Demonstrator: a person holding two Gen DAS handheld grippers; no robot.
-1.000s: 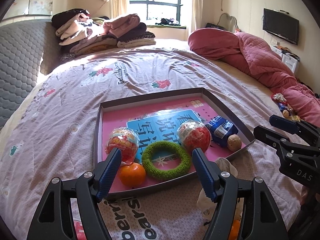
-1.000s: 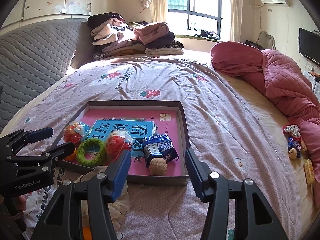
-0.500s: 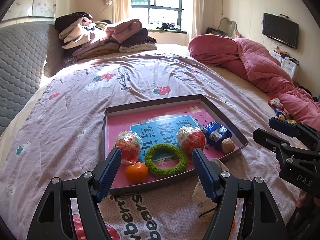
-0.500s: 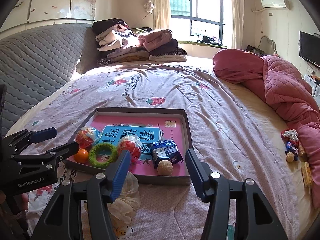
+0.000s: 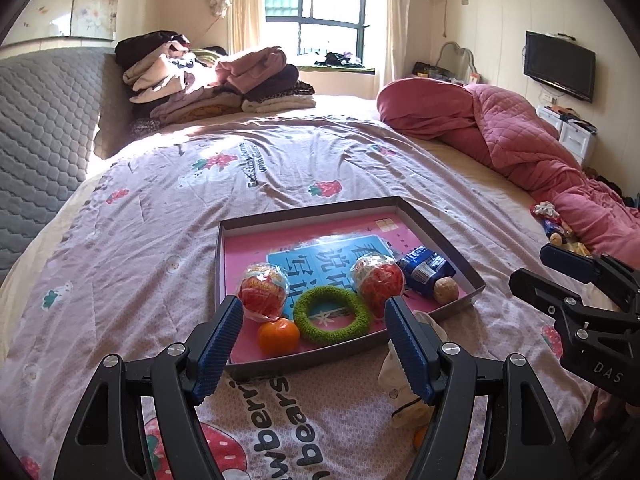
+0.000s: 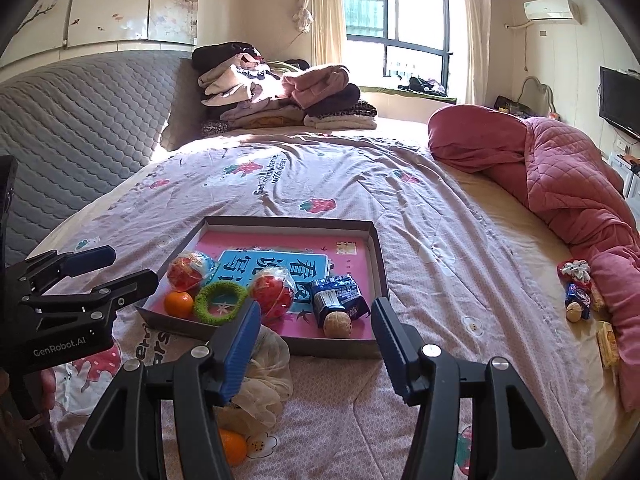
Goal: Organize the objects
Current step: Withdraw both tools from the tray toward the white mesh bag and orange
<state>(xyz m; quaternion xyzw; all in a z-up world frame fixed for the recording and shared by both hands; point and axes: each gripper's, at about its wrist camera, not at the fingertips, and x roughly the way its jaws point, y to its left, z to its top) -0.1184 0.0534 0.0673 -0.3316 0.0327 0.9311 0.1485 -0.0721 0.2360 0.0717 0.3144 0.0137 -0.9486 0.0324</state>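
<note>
Here: both tools, left and right, spread and empty over the bed's near edge; tray just beyond, toys crowding its near rim; open bedspread beyond.

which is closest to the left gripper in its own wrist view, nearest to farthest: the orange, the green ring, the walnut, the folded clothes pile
1. orange, in the tray's near corner, just ahead of the left gripper.
2. green ring, beside the orange, slightly further in.
3. walnut, off to the right by the tray's right wall.
4. folded clothes pile, far back at the head of the bed.
</note>
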